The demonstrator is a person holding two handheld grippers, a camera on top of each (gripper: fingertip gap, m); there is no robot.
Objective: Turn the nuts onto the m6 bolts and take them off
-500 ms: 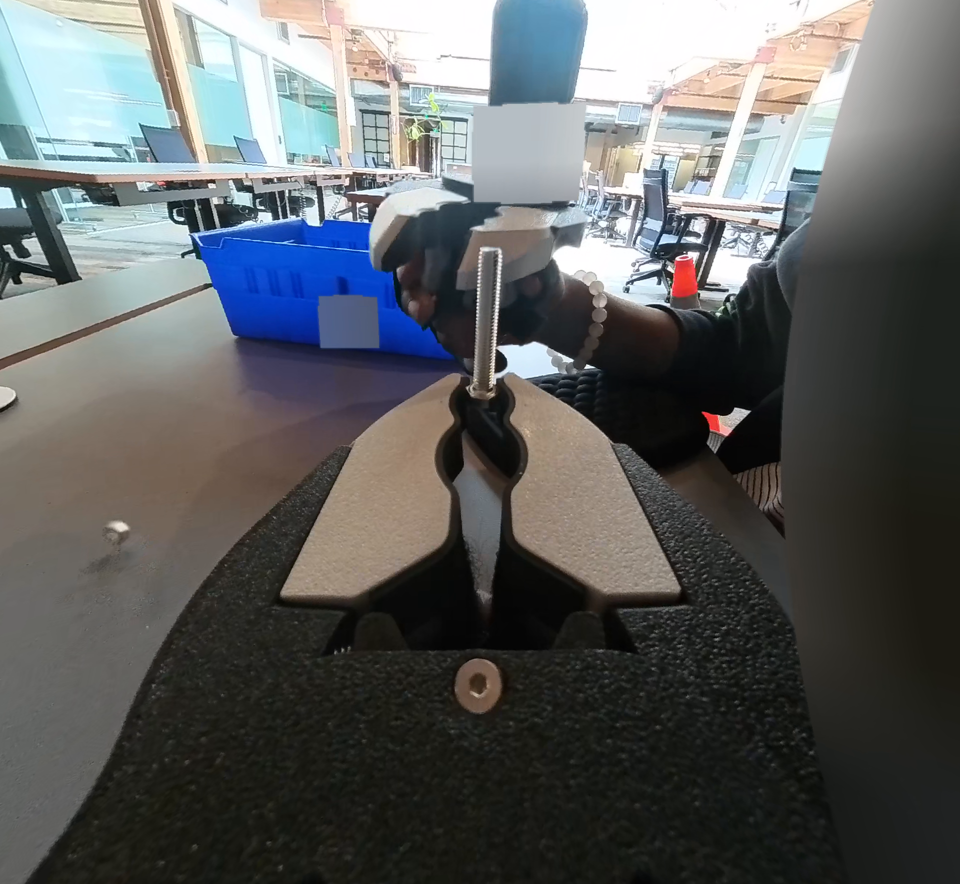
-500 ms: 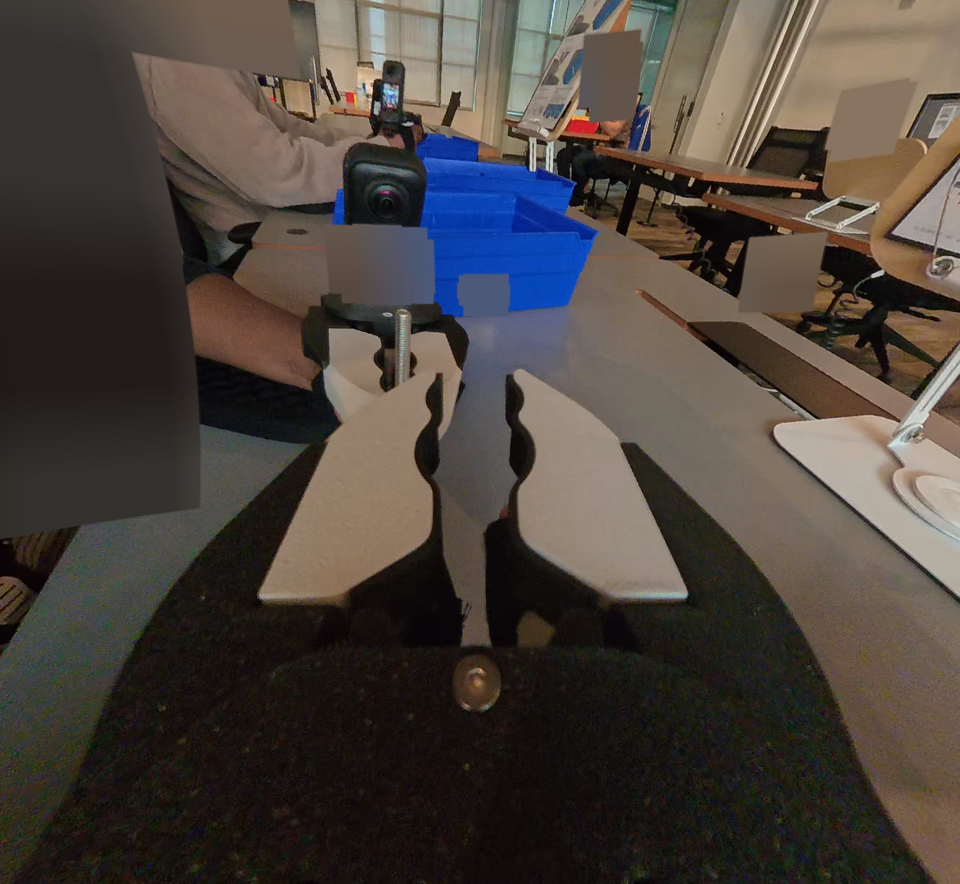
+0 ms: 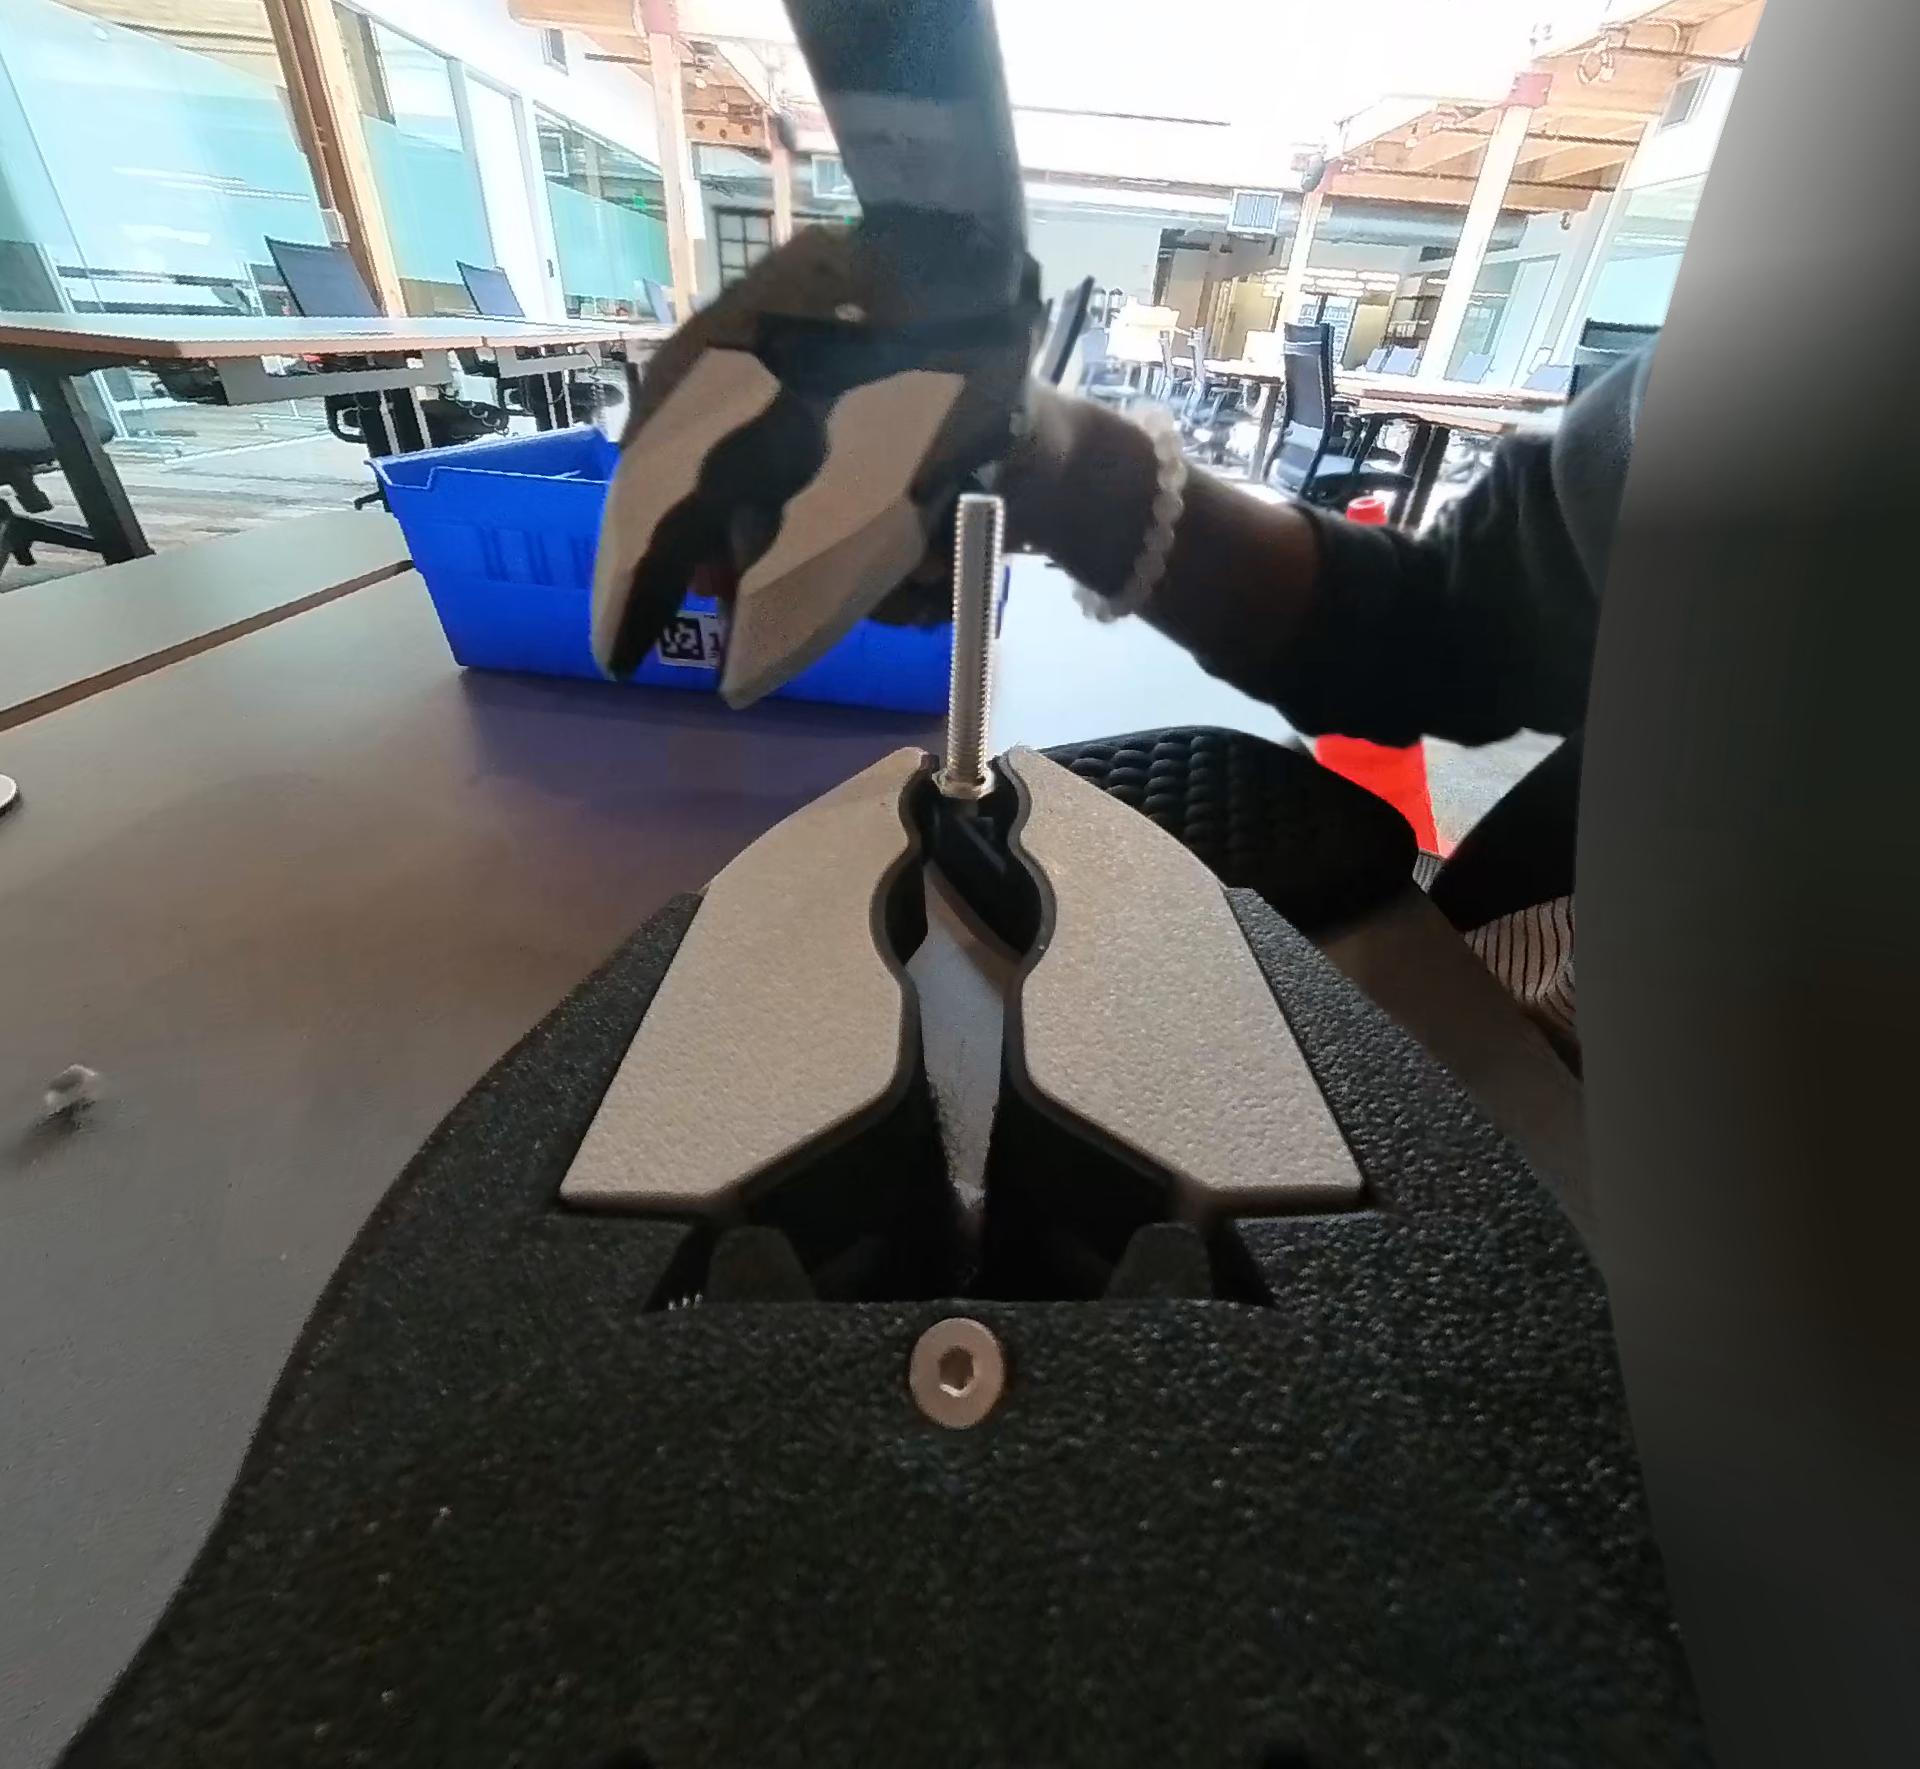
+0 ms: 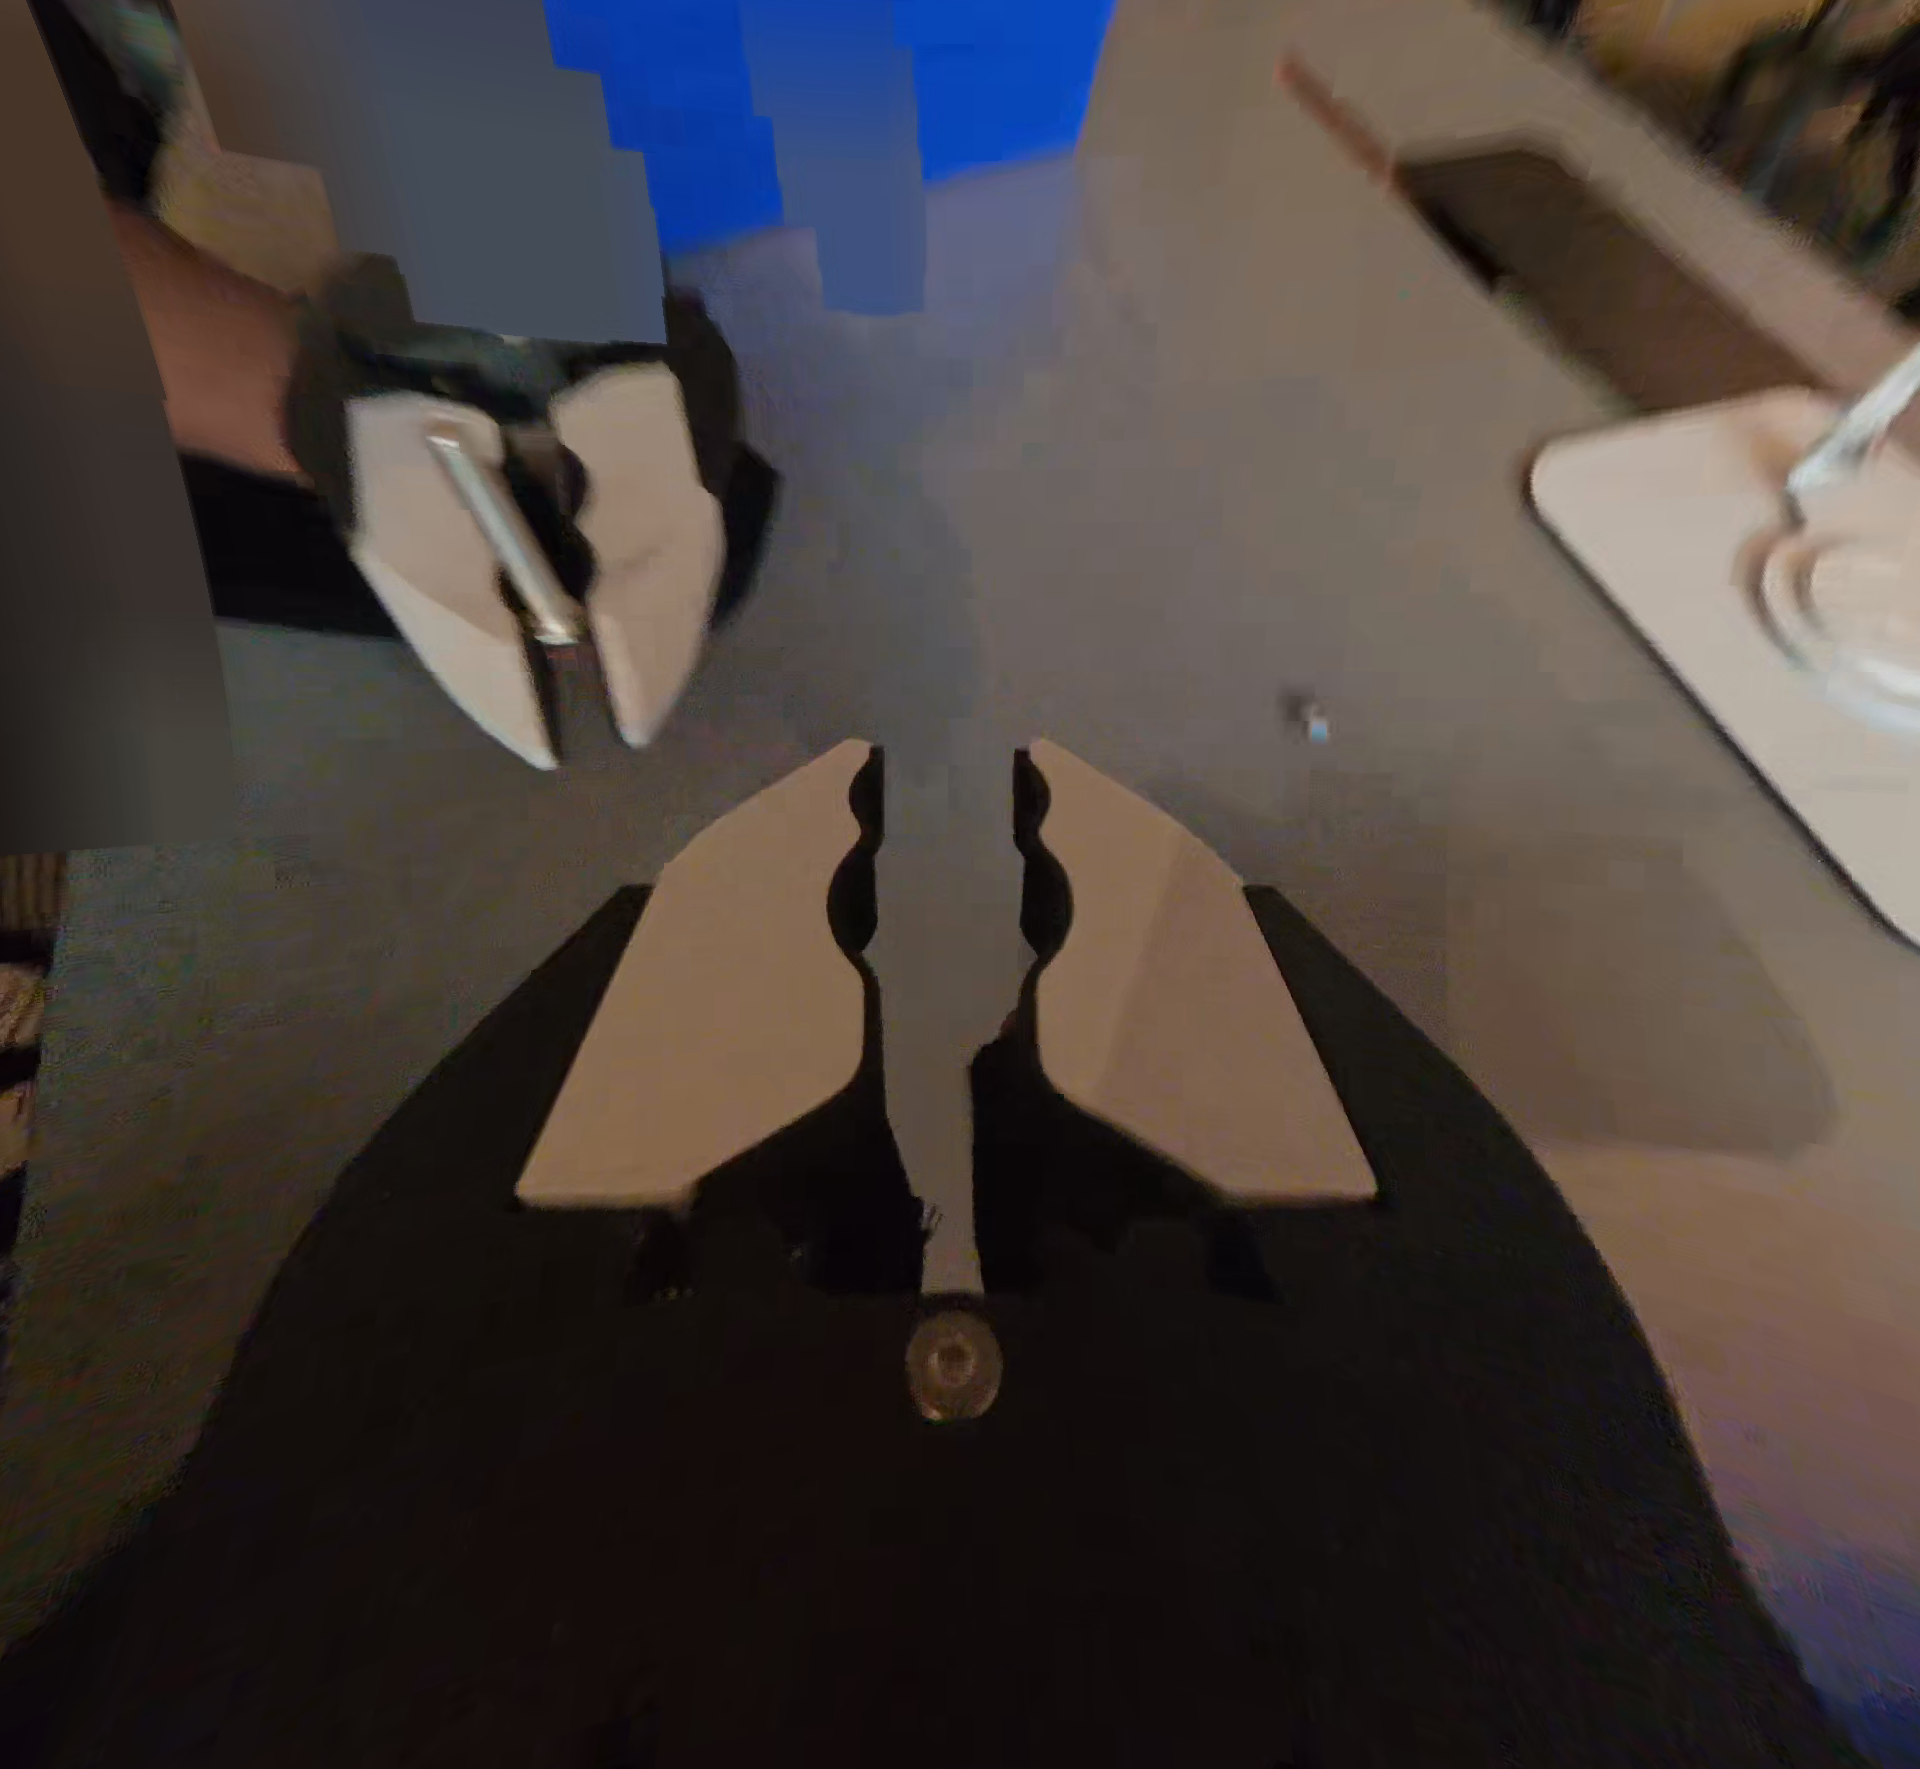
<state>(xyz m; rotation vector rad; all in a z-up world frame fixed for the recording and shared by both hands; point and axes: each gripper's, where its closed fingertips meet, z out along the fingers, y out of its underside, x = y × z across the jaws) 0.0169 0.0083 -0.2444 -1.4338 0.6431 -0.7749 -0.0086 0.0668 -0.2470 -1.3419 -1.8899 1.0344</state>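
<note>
At centre of the left wrist view, the left gripper is closed on the head end of a silver bolt; both fingertips press against it and the threaded shank stands upright above them. Upper centre: the right gripper, blurred, points down toward the dark table with its fingers parted and nothing between them, left of the bolt and not touching it. A hand with a pale bead bracelet holds it. Behind sits a blue bin. Lower left of frame: a small nut lies on the table, blurred. An orange cone shows at right.

Right wrist view, heavily blurred. Centre: the right gripper has its fingers apart over bare table, gripping nothing. Left of centre: the left gripper is clamped on the bolt, which slants toward the upper left. Right of centre: the nut lies alone on the table, well apart from both grippers. Far right: a white plate-like base. Top centre: the blue bin.
</note>
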